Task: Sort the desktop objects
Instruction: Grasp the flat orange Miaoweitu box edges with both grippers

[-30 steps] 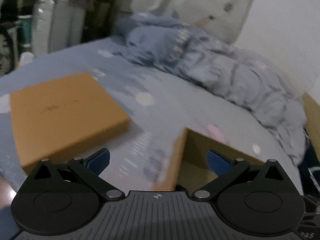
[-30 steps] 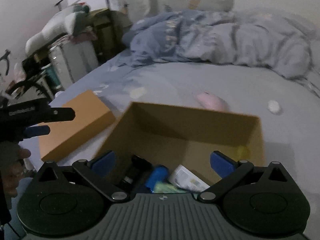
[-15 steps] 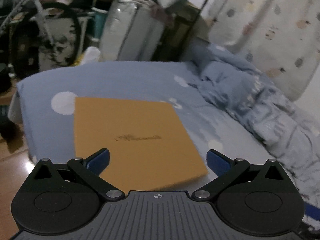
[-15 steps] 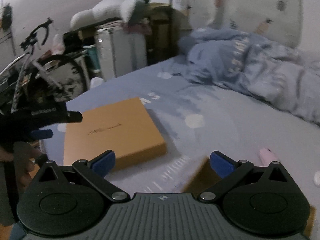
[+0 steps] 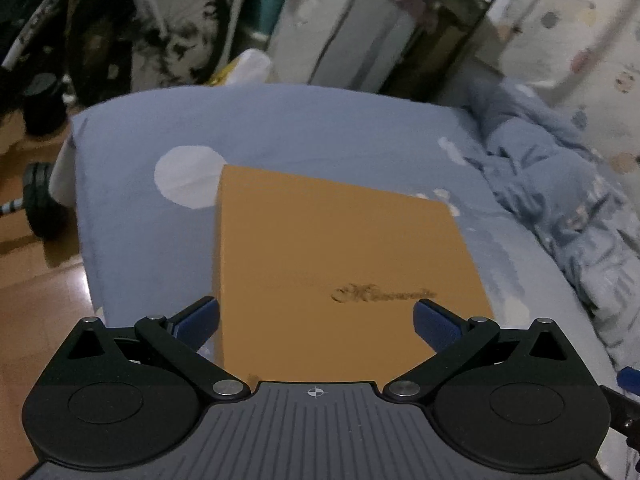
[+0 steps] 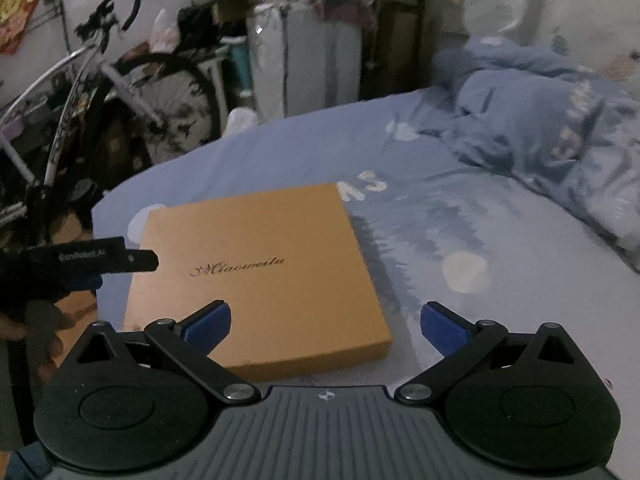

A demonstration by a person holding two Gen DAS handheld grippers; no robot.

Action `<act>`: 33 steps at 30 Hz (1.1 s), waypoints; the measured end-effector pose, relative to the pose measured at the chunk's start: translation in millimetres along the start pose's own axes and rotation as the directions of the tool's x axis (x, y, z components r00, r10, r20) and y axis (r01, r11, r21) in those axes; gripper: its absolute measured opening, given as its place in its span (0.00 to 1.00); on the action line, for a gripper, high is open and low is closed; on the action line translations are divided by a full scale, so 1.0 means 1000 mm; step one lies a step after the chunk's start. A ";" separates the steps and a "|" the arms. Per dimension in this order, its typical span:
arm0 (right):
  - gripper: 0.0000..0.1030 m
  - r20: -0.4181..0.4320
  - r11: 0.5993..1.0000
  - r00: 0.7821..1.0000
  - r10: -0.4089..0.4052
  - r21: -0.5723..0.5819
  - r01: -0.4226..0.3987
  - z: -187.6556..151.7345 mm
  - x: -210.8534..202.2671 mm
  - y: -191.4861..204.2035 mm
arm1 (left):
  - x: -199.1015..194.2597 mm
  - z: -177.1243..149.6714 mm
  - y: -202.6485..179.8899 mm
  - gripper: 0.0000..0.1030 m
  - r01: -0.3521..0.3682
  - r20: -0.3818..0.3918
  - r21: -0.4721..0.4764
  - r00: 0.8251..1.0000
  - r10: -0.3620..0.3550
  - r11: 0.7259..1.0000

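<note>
A flat orange box (image 5: 344,264) lies on the blue bed sheet (image 5: 132,208) near the bed's corner. The left claw (image 5: 316,320) hovers over its near edge, fingers spread and empty. The right claw (image 6: 326,322), also spread wide, hangs just before the box's near right corner.

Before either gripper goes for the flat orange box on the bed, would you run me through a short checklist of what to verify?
1. Left gripper open: ok, blue pads apart, nothing between them.
2. Right gripper open: ok, also holding nothing.
3. Orange box lies flat on the blue bedsheet: ok.
4. Top of the box bare: ok, only printed lettering.
5. Grippers apart from each other: ok, the left one sits at the box's left edge in the right wrist view.
6. Box open or shut: cannot tell, no seam is visible.
</note>
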State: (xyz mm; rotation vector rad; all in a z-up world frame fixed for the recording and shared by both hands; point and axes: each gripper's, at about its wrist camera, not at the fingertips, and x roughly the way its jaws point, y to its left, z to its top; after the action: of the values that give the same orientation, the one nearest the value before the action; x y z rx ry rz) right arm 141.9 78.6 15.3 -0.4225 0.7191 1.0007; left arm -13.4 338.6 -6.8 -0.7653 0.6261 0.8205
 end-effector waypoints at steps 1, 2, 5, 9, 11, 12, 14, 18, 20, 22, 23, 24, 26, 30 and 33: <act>1.00 -0.007 1.000 1.000 0.008 -0.005 -0.008 0.003 0.007 0.000 | 0.006 0.001 0.002 1.00 -0.006 -0.007 -0.009 1.000 0.006 1.000; 1.00 -0.015 1.000 1.000 0.018 -0.009 -0.018 0.005 0.015 0.000 | 0.011 0.002 0.005 1.00 -0.011 -0.015 -0.018 1.000 0.011 1.000; 1.00 -0.041 0.999 0.998 0.048 -0.012 -0.048 0.012 0.039 -0.002 | 0.027 0.006 0.013 1.00 -0.016 -0.036 -0.042 0.999 0.015 0.999; 1.00 -0.081 0.997 0.994 0.075 -0.003 -0.075 0.018 0.071 -0.005 | 0.044 0.010 0.021 1.00 -0.023 -0.050 -0.076 0.999 0.019 0.997; 1.00 -0.100 0.996 0.991 0.092 -0.003 -0.092 0.021 0.088 -0.007 | 0.053 0.010 0.024 1.00 -0.027 -0.064 -0.086 0.998 0.021 0.996; 1.00 -0.110 0.995 0.989 0.098 -0.003 -0.099 0.021 0.096 -0.007 | 0.058 0.009 0.026 1.00 -0.027 -0.074 -0.091 0.997 0.021 0.995; 1.00 -0.131 0.993 0.985 0.113 -0.003 -0.114 0.023 0.111 -0.009 | 0.066 0.007 0.029 1.00 -0.029 -0.092 -0.100 0.996 0.020 0.995; 1.00 -0.163 0.990 0.977 0.140 0.012 -0.140 0.024 0.134 -0.014 | 0.078 0.003 0.034 1.00 -0.040 -0.108 -0.107 0.994 0.028 0.994; 1.00 -0.175 0.990 0.974 0.141 0.012 -0.141 0.023 0.142 -0.016 | 0.082 0.001 0.036 1.00 -0.051 -0.109 -0.109 0.993 0.038 0.993; 1.00 -0.184 0.990 0.973 0.142 0.010 -0.142 0.022 0.149 -0.019 | 0.085 0.001 0.037 1.00 -0.056 -0.099 -0.130 0.994 0.043 0.990; 1.00 -0.191 0.989 0.970 0.148 0.012 -0.148 0.022 0.151 -0.020 | 0.085 0.001 0.038 1.00 -0.060 -0.096 -0.140 0.994 0.047 0.988; 1.00 -0.199 0.988 0.968 0.155 0.015 -0.156 0.021 0.154 -0.021 | 0.086 0.002 0.038 1.00 -0.064 -0.094 -0.147 0.994 0.051 0.987; 1.00 -0.211 0.985 0.963 0.170 0.020 -0.170 0.020 0.158 -0.023 | 0.087 0.003 0.038 1.00 -0.074 -0.089 -0.158 0.994 0.060 0.985; 1.00 -0.217 0.980 0.956 0.198 0.032 -0.196 0.018 0.163 -0.025 | 0.087 0.002 0.037 1.00 -0.087 -0.074 -0.170 0.994 0.076 0.982; 1.00 -0.222 0.985 0.959 0.175 0.028 -0.173 0.018 0.160 -0.020 | 0.085 0.000 0.035 1.00 -0.096 -0.063 -0.174 0.994 0.086 0.980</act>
State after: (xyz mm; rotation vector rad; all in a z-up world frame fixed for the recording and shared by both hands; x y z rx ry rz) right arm 220.5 177.5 -86.6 -0.4753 0.9766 1.1258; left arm 3.5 388.8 -82.3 -0.9289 0.6467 0.9506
